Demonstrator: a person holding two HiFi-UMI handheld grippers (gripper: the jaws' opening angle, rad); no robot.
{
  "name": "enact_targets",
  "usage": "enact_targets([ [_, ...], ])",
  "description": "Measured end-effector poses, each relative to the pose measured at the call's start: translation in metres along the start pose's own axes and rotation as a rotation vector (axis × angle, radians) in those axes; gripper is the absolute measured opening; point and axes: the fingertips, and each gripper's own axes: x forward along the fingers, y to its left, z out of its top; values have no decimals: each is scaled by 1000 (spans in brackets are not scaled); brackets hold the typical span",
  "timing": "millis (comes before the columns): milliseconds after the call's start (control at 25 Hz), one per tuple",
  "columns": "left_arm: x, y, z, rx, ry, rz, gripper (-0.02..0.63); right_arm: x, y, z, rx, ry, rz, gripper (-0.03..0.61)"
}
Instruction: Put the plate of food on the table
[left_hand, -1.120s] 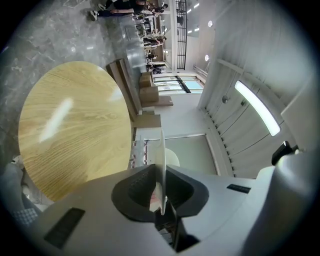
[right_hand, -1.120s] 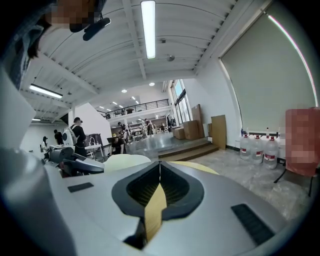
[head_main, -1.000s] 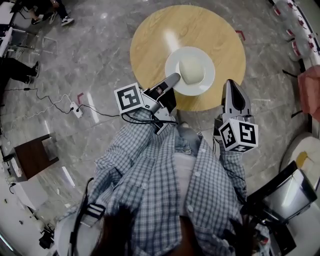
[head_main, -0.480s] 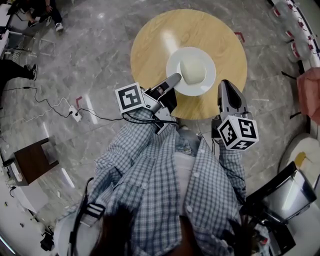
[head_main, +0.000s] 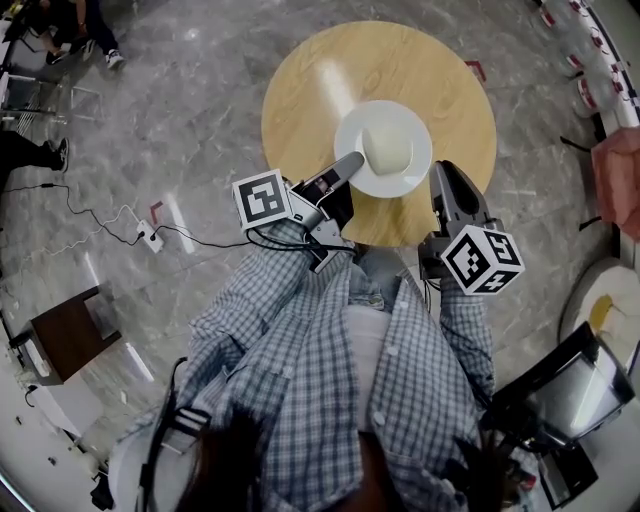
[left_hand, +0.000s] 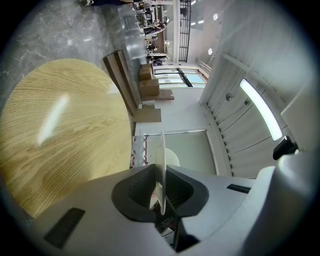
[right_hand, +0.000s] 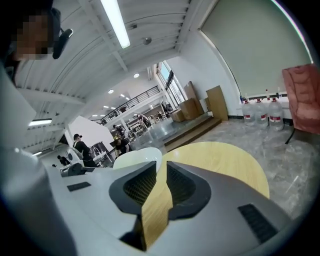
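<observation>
A white plate (head_main: 383, 150) with a pale domed lump of food (head_main: 388, 146) hangs over the near half of the round wooden table (head_main: 330, 70). My left gripper (head_main: 352, 160) is shut on the plate's left rim. In the left gripper view the plate (left_hand: 163, 150) shows edge-on between the pads, with the table (left_hand: 65, 130) to its left. Whether the plate touches the tabletop I cannot tell. My right gripper (head_main: 447, 175) hovers at the table's near edge, right of the plate, open, with nothing between its jaws (right_hand: 161, 187); the plate (right_hand: 137, 158) lies just beyond it.
A power strip with cables (head_main: 150, 235) lies on the marble floor at left, and a dark side table (head_main: 60, 335) stands further left. People's legs (head_main: 60, 40) show at top left. A pink chair (head_main: 615, 175) and water bottles (head_main: 590, 60) are at right.
The plate in my left gripper has shifted slightly further over the table. My right gripper has moved forward, from in front of the table's near edge to over it.
</observation>
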Motion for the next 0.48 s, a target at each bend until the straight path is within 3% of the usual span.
enact_targets([
  [240, 3, 3, 16, -8, 5, -7, 29, 21, 7, -3, 111, 34, 60, 63],
  [480, 6, 1, 13, -1, -8, -8, 29, 23, 7, -4, 143, 62, 98, 63],
])
